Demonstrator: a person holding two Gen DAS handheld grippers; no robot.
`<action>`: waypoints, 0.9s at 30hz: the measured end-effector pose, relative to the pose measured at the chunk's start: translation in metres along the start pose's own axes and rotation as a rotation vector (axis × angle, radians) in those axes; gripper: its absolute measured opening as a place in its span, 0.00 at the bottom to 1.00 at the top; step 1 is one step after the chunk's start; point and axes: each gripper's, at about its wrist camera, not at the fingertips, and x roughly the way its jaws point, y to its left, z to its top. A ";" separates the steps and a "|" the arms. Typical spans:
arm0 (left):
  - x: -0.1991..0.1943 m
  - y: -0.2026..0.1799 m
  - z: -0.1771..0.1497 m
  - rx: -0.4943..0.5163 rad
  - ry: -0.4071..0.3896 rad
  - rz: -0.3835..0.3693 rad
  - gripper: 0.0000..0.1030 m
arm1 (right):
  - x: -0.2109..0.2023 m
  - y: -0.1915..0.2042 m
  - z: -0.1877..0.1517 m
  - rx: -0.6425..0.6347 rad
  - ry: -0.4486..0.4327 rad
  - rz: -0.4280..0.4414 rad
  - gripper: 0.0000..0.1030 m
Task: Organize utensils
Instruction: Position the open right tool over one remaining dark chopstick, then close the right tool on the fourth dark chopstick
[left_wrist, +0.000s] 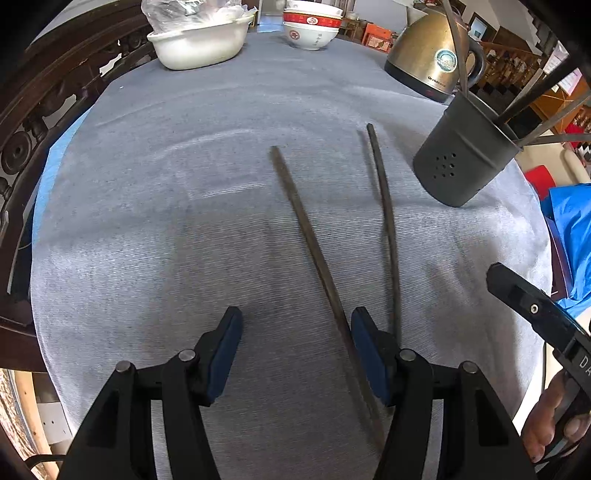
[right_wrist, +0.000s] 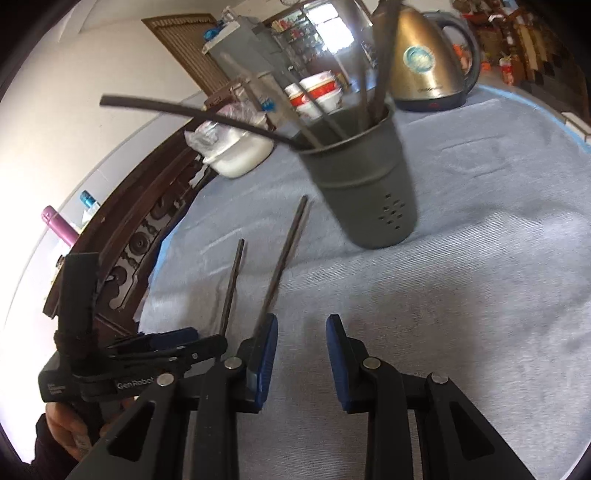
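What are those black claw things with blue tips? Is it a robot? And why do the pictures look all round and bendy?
No robot here. A person holds one squeeze tool in each hand, and each tool has two fingers with blue pads. A small camera sits on each tool and looks along its fingers; its very wide lens bends the picture. One picture comes from the left gripper, the other from the right gripper. Both are open and hold nothing.

On the grey cloth lie two loose chopsticks, side by side. Next to them stands a dark holder with more sticks already in it. Farther back are a kettle, stacked bowls and a white basin.

The loose chopsticks probably go into the holder next.
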 end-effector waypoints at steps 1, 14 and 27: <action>-0.001 0.003 0.000 -0.004 0.001 -0.004 0.60 | 0.005 0.006 0.002 -0.009 0.016 0.000 0.29; -0.018 0.030 -0.002 -0.049 -0.023 -0.102 0.50 | 0.067 0.047 -0.005 -0.088 0.196 -0.089 0.12; -0.005 0.015 0.009 -0.056 0.030 -0.137 0.44 | 0.055 0.046 -0.009 -0.224 0.208 -0.180 0.09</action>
